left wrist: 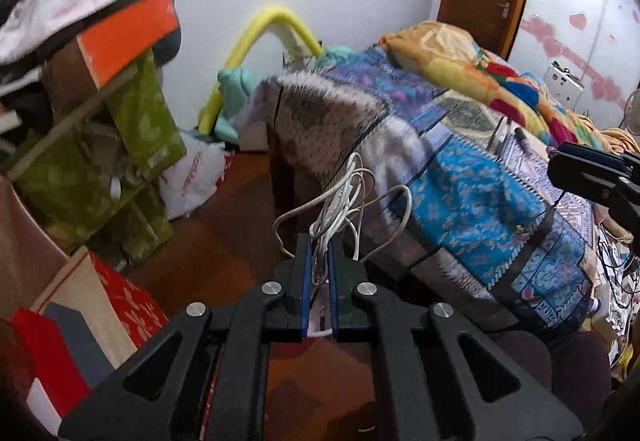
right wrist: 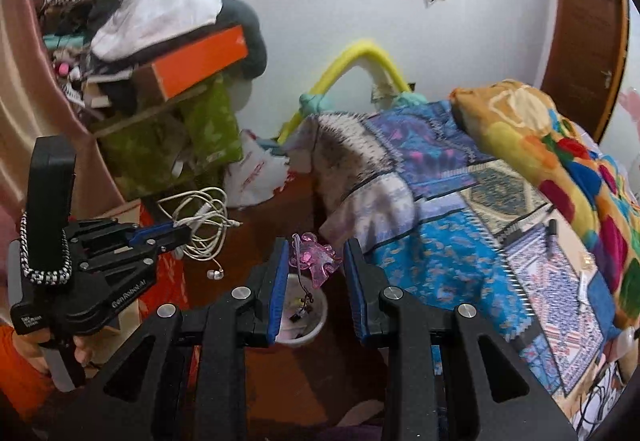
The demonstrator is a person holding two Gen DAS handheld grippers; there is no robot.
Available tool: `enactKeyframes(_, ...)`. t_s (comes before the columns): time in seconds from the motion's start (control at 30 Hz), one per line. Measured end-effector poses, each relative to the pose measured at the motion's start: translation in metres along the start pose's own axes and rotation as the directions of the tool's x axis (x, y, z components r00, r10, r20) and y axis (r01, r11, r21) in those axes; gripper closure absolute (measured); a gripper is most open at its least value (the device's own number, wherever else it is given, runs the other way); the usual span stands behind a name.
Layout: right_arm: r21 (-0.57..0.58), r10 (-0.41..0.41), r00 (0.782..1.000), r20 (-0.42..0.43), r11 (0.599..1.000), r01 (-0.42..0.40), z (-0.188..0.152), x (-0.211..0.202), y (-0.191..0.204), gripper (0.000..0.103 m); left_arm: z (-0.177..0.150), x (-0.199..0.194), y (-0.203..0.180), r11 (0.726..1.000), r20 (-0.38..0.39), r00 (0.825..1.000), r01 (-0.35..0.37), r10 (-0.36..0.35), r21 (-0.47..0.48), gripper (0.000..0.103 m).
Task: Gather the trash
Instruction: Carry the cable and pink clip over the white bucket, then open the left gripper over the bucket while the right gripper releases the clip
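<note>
My left gripper (left wrist: 320,241) is shut on a tangle of white cable (left wrist: 344,201), whose loops stick up past the fingertips. In the right wrist view the same gripper (right wrist: 180,233) is at the left, a hand under it, the cable (right wrist: 200,217) hanging from its tips with an earbud dangling. My right gripper (right wrist: 316,245) holds a pink see-through plastic charm (right wrist: 316,261) between its blue pads. Right under it, on the floor, stands a small white bin (right wrist: 318,321) with scraps inside. The right gripper's body (left wrist: 592,177) shows at the right edge of the left wrist view.
A bed with a patterned blue blanket (right wrist: 460,249) fills the right side. At the left is a leaning stack of green boxes (left wrist: 140,129) topped by an orange box (left wrist: 128,37) and clothes. Red gift bags (left wrist: 120,301) and a white plastic bag (right wrist: 256,177) sit on the wooden floor.
</note>
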State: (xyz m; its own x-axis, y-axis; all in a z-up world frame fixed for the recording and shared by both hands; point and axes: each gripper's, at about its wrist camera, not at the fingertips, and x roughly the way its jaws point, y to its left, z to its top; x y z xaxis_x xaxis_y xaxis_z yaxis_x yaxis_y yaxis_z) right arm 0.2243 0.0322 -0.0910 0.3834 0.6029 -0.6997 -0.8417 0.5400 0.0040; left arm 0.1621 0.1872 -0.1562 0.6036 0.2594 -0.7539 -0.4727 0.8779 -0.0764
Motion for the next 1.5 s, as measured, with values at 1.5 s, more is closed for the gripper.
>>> enactKeyframes(1.5,0.102,0.140,0.930,-0.340,0.989,-0.111,-0.006,0.163,-0.016,0.076,-0.012,0.167,0.034,0.991,-0.315,0.946,0.032,-0.073,-0.132,0.083)
